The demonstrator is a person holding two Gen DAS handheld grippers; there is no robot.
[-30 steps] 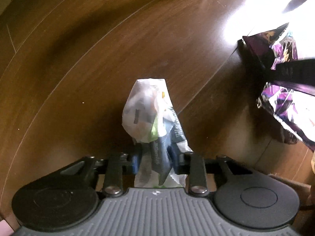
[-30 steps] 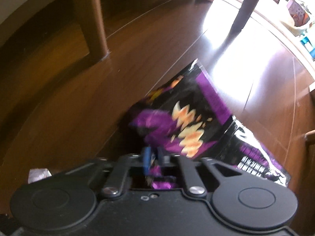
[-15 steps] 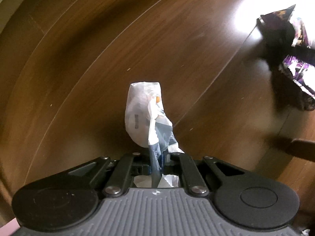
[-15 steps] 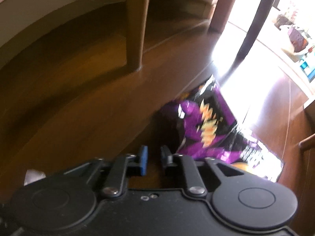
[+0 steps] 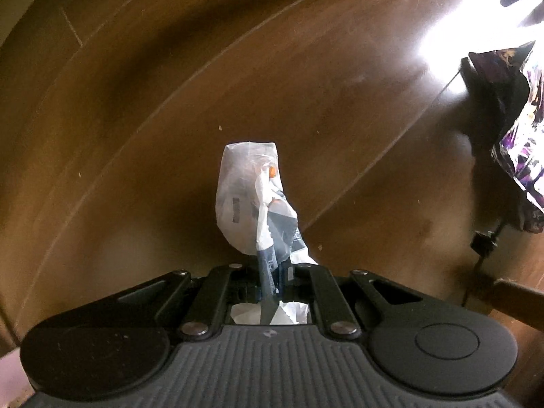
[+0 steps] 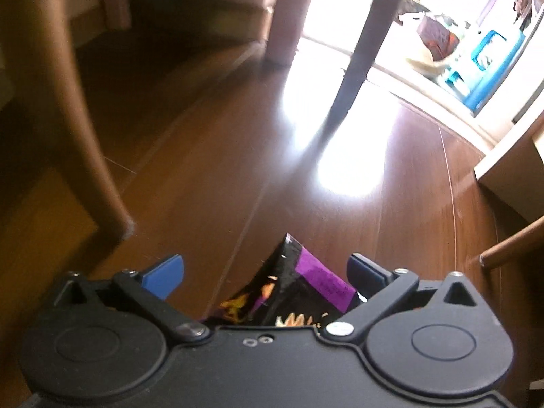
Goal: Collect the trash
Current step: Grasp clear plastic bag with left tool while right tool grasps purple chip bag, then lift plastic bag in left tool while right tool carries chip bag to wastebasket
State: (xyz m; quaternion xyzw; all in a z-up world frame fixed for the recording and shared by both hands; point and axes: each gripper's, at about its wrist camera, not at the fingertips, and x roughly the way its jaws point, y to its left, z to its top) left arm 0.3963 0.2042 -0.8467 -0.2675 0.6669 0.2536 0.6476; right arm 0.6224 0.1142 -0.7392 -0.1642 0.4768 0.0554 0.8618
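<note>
The left claw (image 5: 272, 280) is pinched tight on a crumpled white wrapper (image 5: 253, 204), which sticks up and forward from between the fingers, held above the wooden floor (image 5: 153, 136). The wrapper has dark blue print on its lower right side and a small orange spot near its top. At the right edge of the left view, a purple chip bag (image 5: 520, 142) shows, lifted off the floor, with glare just behind it.

The right claw (image 6: 265, 272) is spread wide, its blue pads (image 6: 163, 273) well apart. The chip bag (image 6: 299, 292) sits between them with its pointed corner up, touching neither pad; its lower part is hidden by the claw body, so I cannot tell what supports it. Ahead, a curved chair leg (image 6: 85, 136) stands at left on the floor (image 6: 210, 176), and a dark leg (image 6: 360, 47) crosses a bright sunlit patch.
</note>
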